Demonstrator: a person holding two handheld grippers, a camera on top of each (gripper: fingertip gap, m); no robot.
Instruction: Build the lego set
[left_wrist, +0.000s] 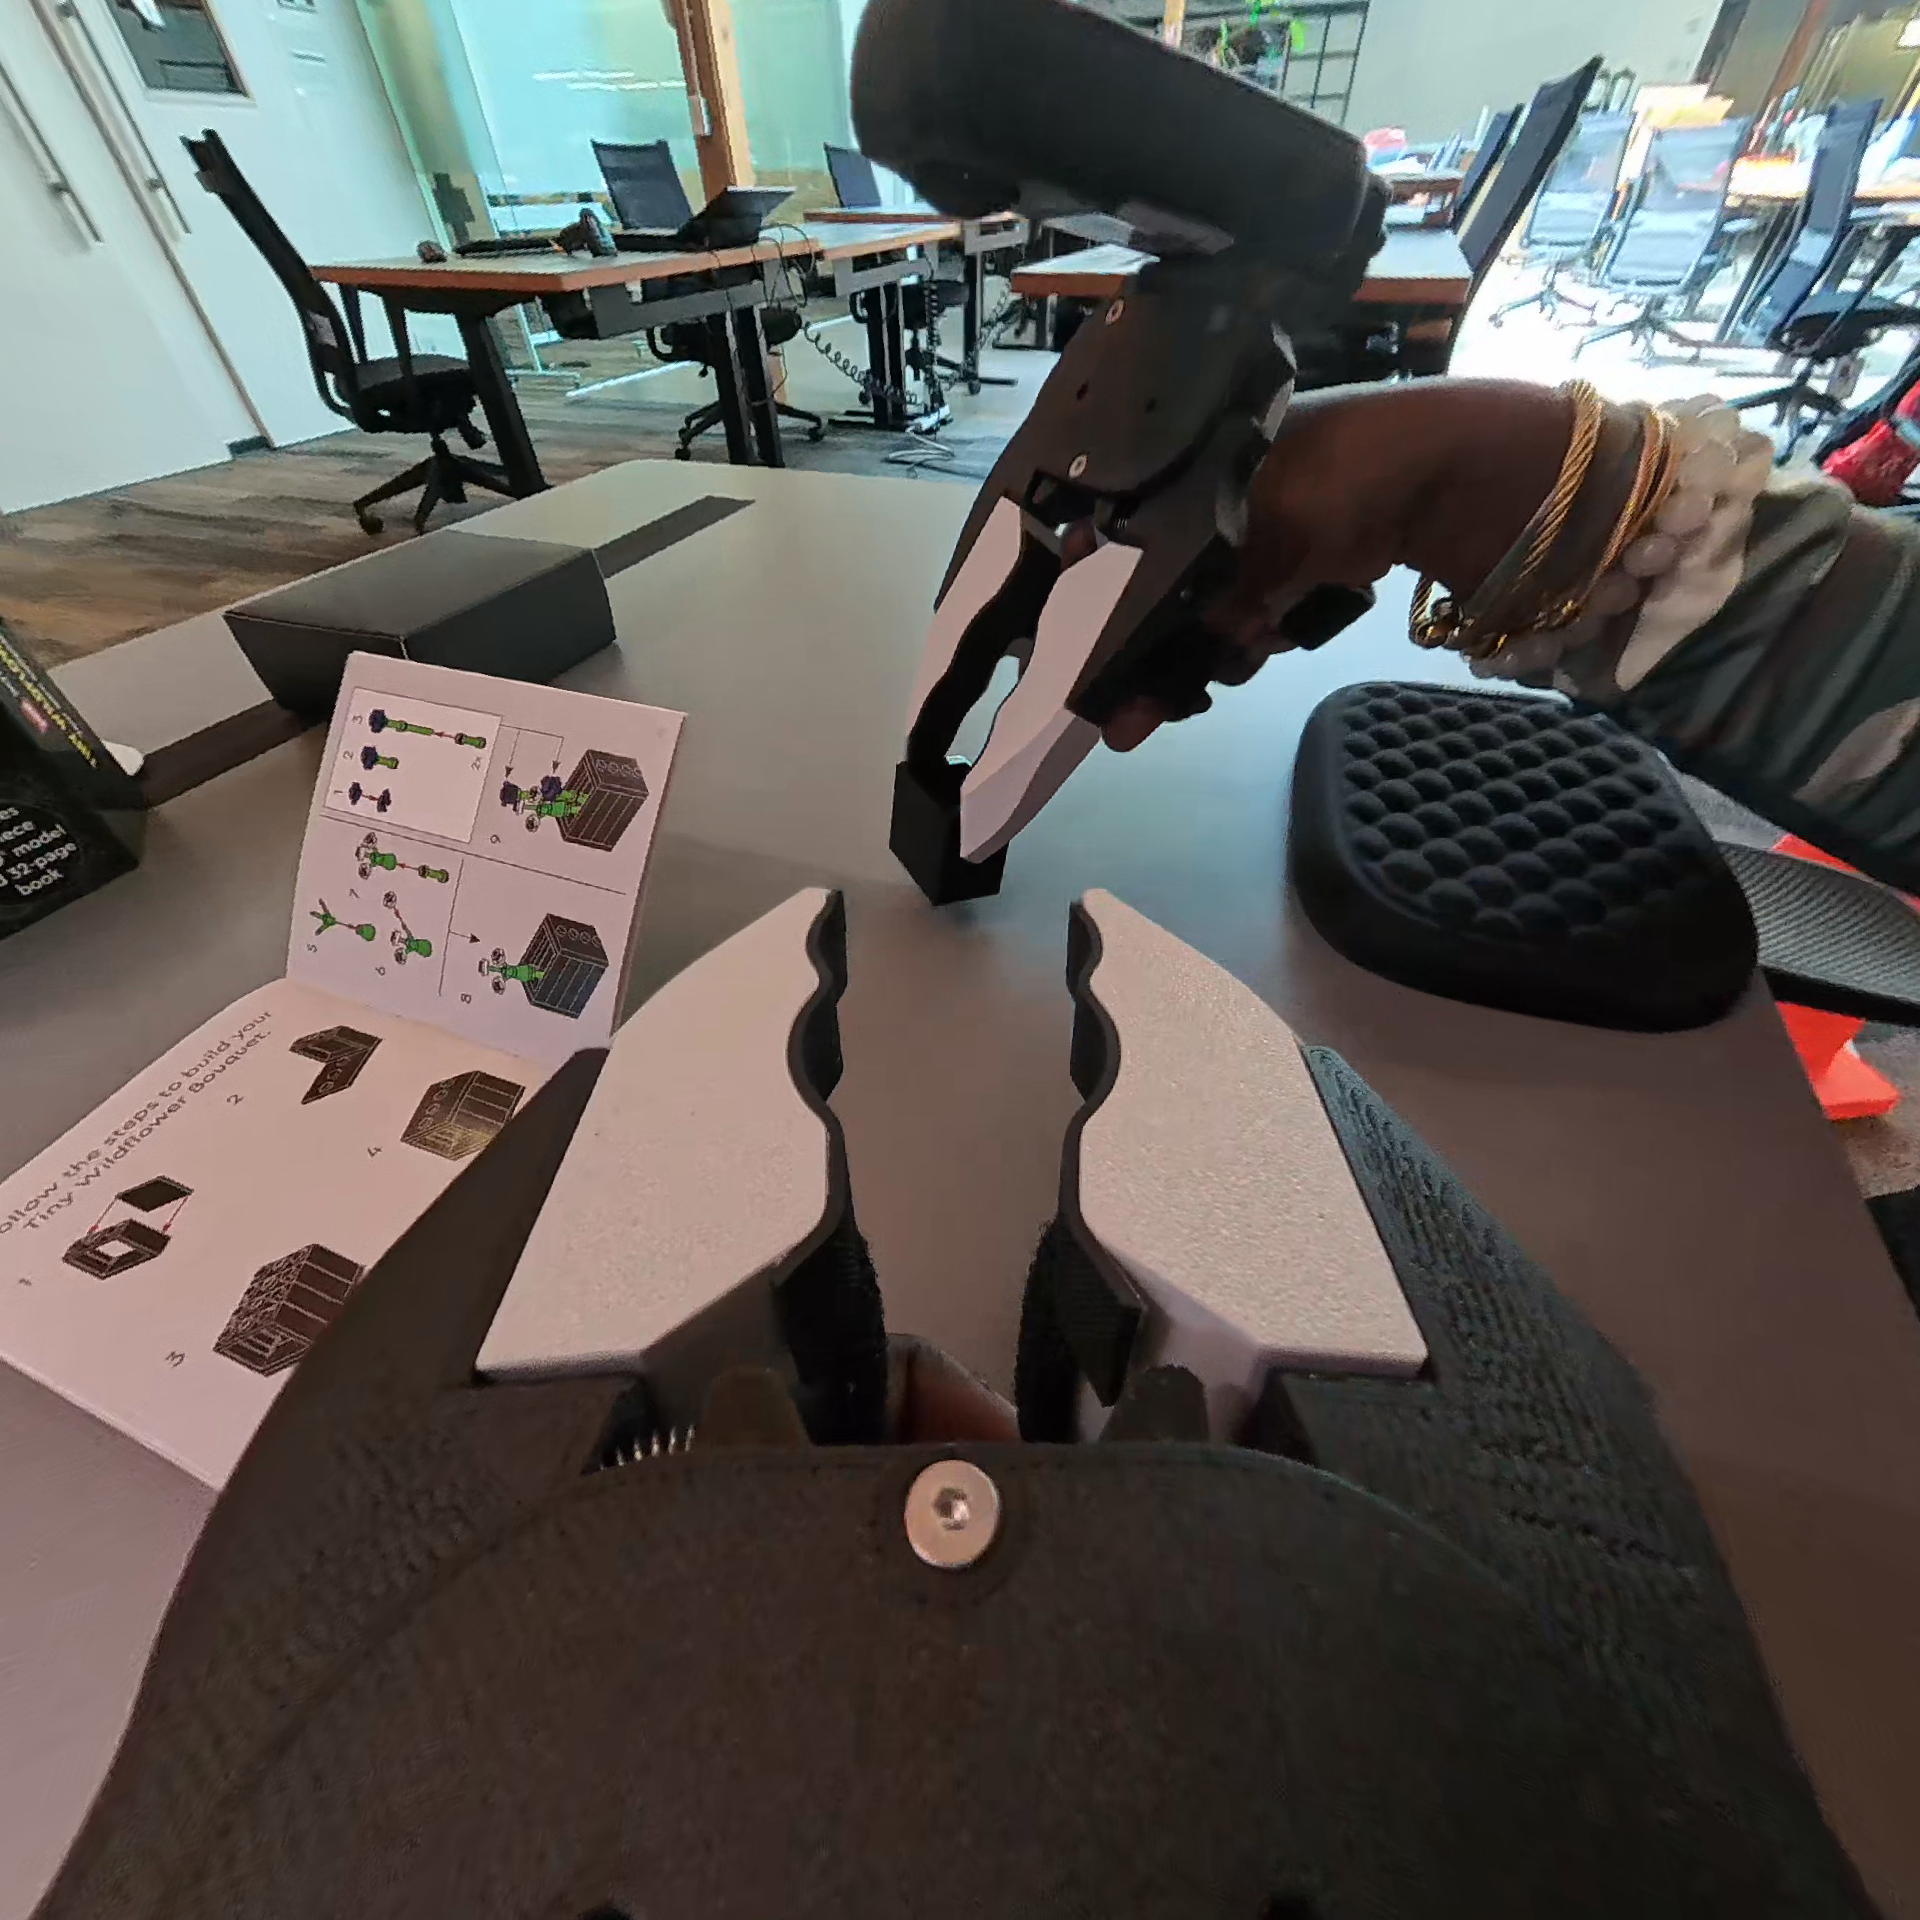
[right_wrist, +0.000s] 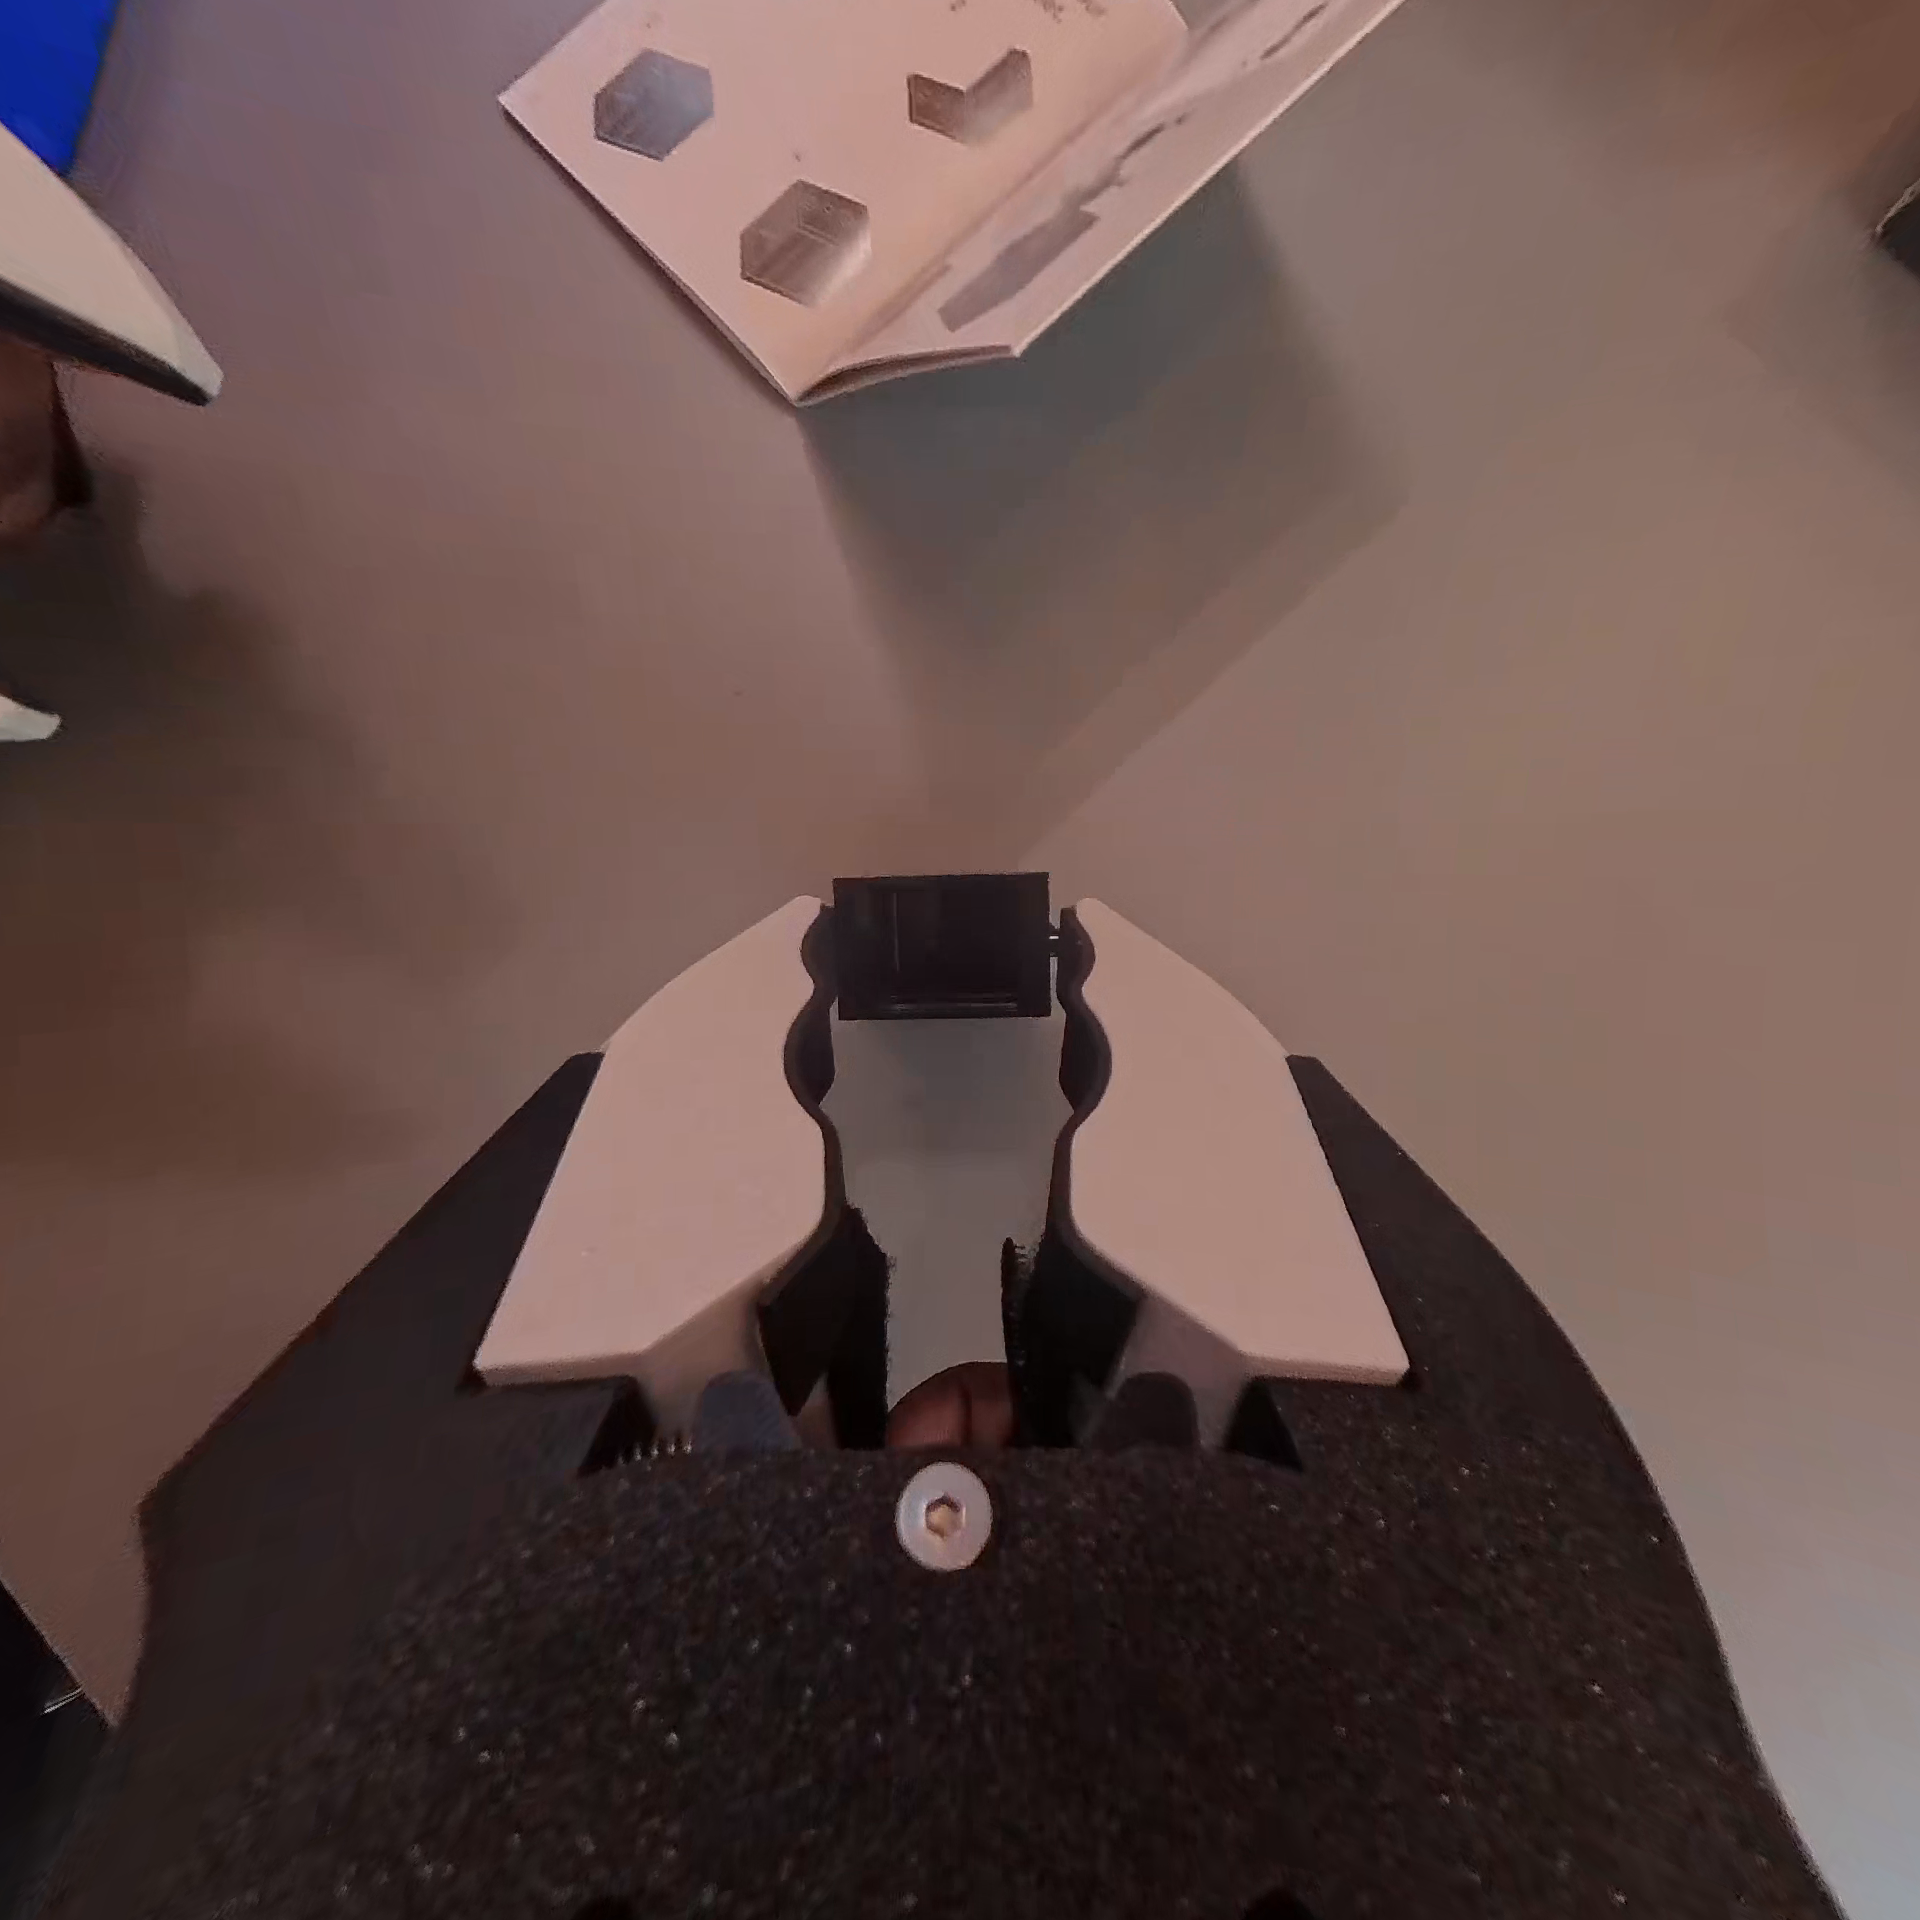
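The right gripper clamps a small black hollow plastic Lego box resting on the grey table, beside the folded white instruction leaflet. The left gripper, nearer than the box, gapes empty.

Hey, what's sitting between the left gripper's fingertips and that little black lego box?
Nothing. In the left wrist view, only bare grey table separates the open left gripper from the black lego box, which the right gripper is gripping.
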